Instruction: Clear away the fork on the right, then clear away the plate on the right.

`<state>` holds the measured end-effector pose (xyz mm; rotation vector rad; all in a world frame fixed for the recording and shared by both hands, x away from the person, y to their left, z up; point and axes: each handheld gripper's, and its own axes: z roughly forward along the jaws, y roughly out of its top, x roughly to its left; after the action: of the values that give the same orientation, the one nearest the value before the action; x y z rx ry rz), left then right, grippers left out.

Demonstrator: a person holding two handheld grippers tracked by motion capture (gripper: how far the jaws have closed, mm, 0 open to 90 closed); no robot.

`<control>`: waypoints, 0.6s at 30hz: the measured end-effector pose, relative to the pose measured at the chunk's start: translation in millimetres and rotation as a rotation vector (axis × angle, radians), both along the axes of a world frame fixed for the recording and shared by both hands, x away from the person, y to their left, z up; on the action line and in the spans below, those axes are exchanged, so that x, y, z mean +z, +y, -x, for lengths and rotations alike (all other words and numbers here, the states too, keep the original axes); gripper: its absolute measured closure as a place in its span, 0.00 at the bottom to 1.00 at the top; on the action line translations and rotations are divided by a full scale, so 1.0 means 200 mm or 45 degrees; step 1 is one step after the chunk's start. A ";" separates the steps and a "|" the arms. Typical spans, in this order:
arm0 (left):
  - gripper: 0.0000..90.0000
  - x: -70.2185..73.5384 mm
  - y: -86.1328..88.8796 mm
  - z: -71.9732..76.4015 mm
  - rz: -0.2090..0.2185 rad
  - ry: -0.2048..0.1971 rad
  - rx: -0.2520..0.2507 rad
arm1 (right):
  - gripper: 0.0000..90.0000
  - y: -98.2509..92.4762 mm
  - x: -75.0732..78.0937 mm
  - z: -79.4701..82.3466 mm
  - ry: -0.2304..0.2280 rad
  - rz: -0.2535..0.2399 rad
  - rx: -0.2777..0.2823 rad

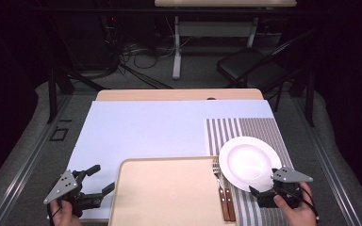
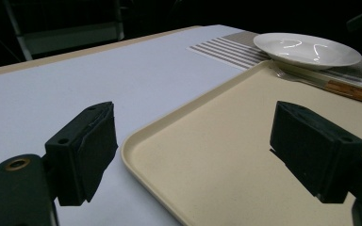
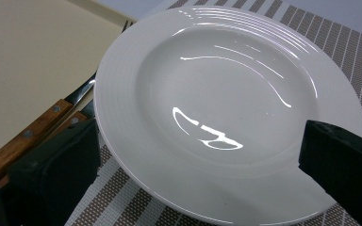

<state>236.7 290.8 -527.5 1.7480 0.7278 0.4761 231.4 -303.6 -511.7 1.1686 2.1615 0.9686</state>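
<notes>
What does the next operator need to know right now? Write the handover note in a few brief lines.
Right claw: open, nothing held, at the near rim of the white plate.
Left claw: open, nothing held, over the table beside the tray's left edge.
Plate sits on the striped placemat, right of the tray.
Fork and a wooden-handled utensil lie between tray and plate.
Done: plate appears set down on the mat.
Left: probably the cutlery; nothing sits on the tray.
</notes>
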 end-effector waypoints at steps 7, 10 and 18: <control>0.17 0.00 0.00 0.00 -0.001 -0.003 0.004 | 0.00 0.00 0.01 0.00 -0.013 0.040 0.012; 0.17 0.00 0.00 0.00 0.001 -0.003 0.003 | 0.00 0.00 0.02 0.01 -0.019 0.094 0.022; 0.17 0.00 0.00 0.00 0.000 -0.006 0.008 | 0.00 -0.01 0.02 0.02 -0.033 0.291 0.103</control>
<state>235.9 290.9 -527.4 1.7443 0.7306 0.4840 227.0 -304.9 -507.7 0.9623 2.2445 0.7409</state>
